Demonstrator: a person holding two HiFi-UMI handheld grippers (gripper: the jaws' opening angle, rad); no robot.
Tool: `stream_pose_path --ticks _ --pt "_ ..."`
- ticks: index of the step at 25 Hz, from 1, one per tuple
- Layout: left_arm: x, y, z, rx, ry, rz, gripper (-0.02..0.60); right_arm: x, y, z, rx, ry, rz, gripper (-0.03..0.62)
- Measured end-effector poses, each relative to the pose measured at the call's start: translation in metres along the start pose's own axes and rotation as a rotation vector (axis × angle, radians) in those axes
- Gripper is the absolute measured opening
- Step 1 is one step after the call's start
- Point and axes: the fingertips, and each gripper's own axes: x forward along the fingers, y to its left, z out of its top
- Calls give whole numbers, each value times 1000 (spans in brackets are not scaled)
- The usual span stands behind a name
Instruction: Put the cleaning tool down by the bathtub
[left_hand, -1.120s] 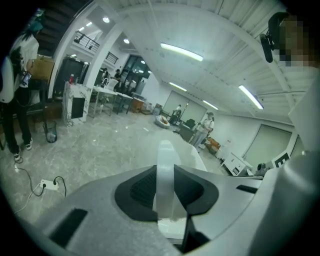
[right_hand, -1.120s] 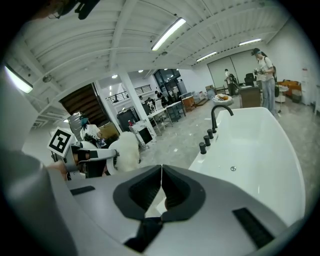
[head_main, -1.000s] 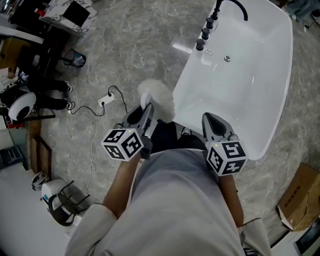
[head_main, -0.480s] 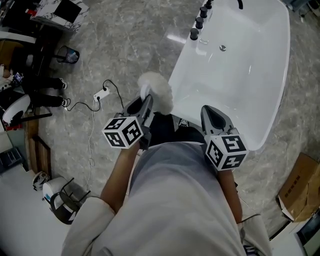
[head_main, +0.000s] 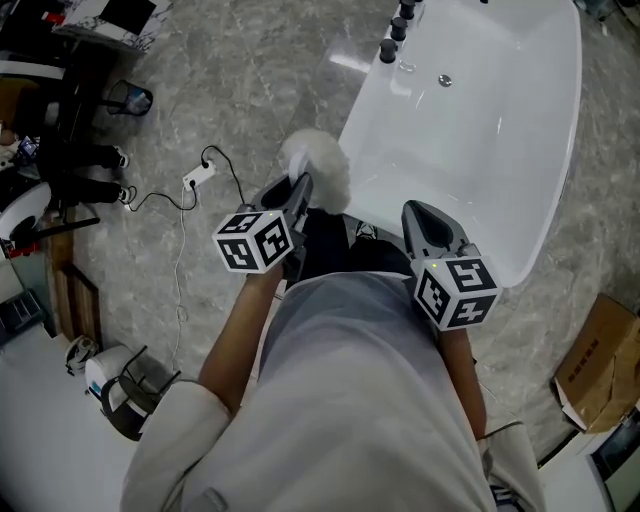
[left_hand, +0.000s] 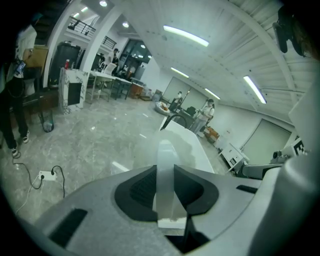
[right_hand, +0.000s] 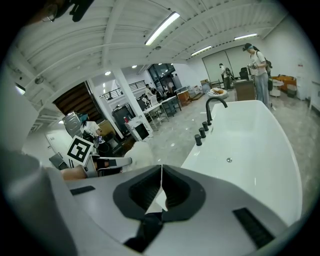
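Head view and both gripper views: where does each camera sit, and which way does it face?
Head view: on the person's head, looking steeply down at the floor and bathtub; torso, both forearms, left claw and right claw show.
Left gripper view: on the left claw, facing along its jaws, shut on the cleaning tool, toward the bathtub's end.
Right gripper view: on the right claw, facing along its shut, empty jaws across the bathtub toward the black faucet; the left forearm shows.
Shared: the bathtub is in all three.
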Motion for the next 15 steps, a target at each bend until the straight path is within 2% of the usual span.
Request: stream_pose_path --ticks 15 --pt "36 26 -33 0 118 17 83 6 7 -14 -6 70 22 12"
